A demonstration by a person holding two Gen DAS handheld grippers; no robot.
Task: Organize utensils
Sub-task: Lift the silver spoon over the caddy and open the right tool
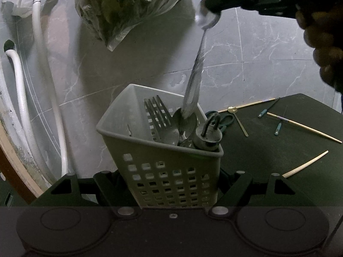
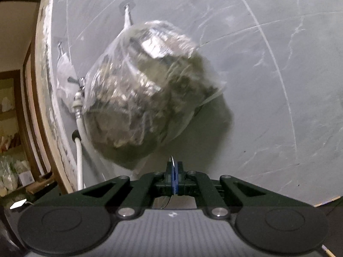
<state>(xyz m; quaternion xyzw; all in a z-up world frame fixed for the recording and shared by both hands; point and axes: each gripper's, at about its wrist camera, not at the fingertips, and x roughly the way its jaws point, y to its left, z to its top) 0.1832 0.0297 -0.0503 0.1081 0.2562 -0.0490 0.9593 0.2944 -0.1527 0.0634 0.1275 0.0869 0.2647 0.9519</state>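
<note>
In the left wrist view, the left gripper clasps the lower walls of a pale perforated utensil caddy, one finger on each side, so the caddy sits upright between them at the edge of a dark table. Inside it stand a fork, tines up, a spoon bowl and a grey padlock at the near corner. Above, the right gripper pinches the bowl end of a long metal spoon, blurred, whose handle hangs down with its tip just inside the caddy. On the table behind lie scissors, a small gold spoon, wooden chopsticks and two teal-handled picks. In the right wrist view, the right gripper is clamped tight, a thin sliver of metal showing between its blue pads. Ahead, a clear plastic bag hangs on the grey tiled wall beside a white hose.
</note>
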